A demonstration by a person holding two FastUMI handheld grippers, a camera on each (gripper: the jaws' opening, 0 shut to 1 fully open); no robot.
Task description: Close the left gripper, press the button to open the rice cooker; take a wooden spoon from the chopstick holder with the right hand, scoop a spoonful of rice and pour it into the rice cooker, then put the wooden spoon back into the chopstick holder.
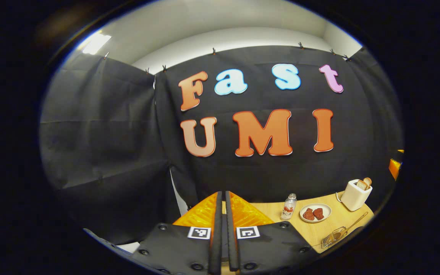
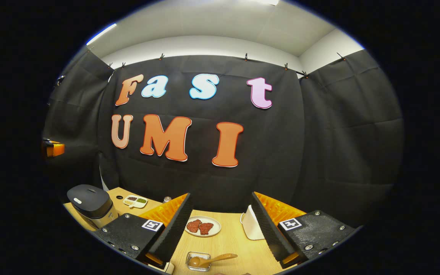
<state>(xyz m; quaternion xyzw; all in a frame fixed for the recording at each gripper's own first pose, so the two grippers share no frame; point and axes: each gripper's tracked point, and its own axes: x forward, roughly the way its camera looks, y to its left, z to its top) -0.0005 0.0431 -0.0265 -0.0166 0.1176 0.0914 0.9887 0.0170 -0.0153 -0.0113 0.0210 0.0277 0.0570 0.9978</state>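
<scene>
Opening step at hand: left gripper [image 1: 224, 229] jaws pressed together on nothing, right gripper [image 2: 220, 225] jaws wide and empty, rice cooker [image 2: 90, 204] lid-down at nine o'clock on bench [image 2: 227, 240], awaiting button press.

The left hand-held gripper [image 1: 224, 229] was held up in the air, and its two fingers [image 1: 216, 229] were pressed close together with nothing between them. The right hand-held gripper [image 2: 220, 233] was held up too, its fingers [image 2: 174, 229] spread wide apart and holding nothing.
</scene>
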